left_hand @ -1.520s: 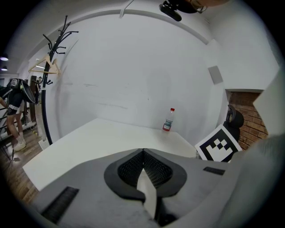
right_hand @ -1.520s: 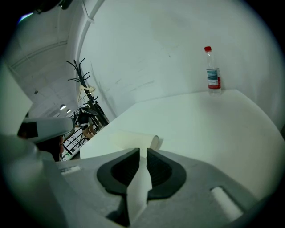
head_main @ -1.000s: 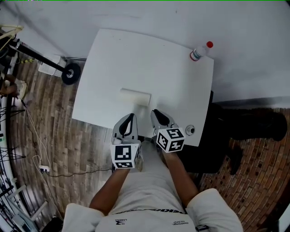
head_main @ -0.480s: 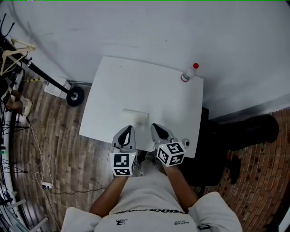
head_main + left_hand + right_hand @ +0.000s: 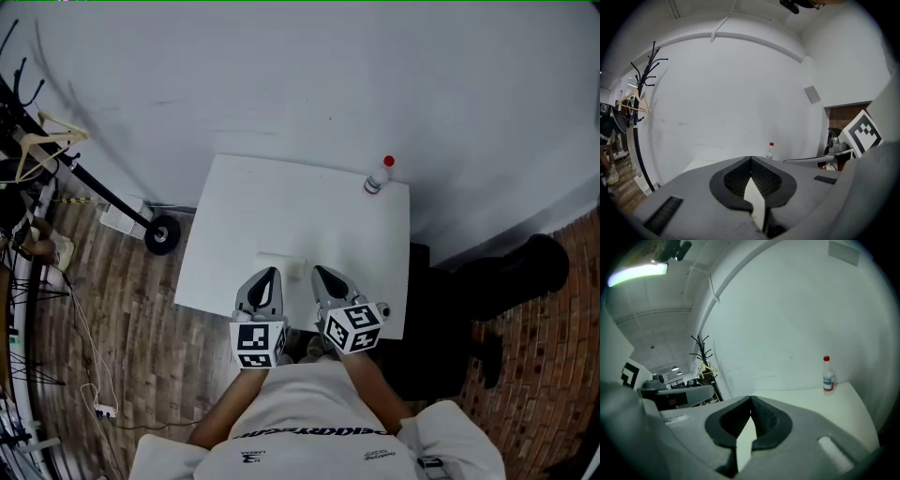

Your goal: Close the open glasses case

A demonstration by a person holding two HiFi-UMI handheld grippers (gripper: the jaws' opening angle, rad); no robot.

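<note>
Glasses case (image 5: pixel 281 260): pale oblong lying flat on the table, near its front edge, just ahead of both gripper tips and roughly between them; blends into the tabletop; lid up or down too small to tell.
Table (image 5: pixel 234 206): white, rectangular, far side close to a pale wall.
Left gripper (image 5: pixel 269 274): over the table's front edge, tips just beside the near side of the case; contact cannot be told from above. Jaws clenched tip to tip in left gripper view, nothing between them, only a wedge of white tabletop showing behind the closed tips.
Right gripper (image 5: pixel 320 273): beside the left one, also at the front edge, pointing at the case's right end. Jaws pressed together at the tips in right gripper view, gripping nothing.
Marker cubes: left cube (image 5: pixel 258 343) and right cube (image 5: pixel 353 326) at the rear of the grippers, off the table, above the person's lap.
Bottle (image 5: pixel 378 177): clear, red cap, upright at the far right corner of the table, well apart from case and grippers.
Coat stand (image 5: pixel 161 234): black, wheeled base on the floor left of the table, pole slanting off to upper left.
Floor (image 5: pixel 131 328): wood planks at left, brick pattern at right.
Person: white shirt (image 5: pixel 309 412), both forearms reaching forward to the table edge.
</note>
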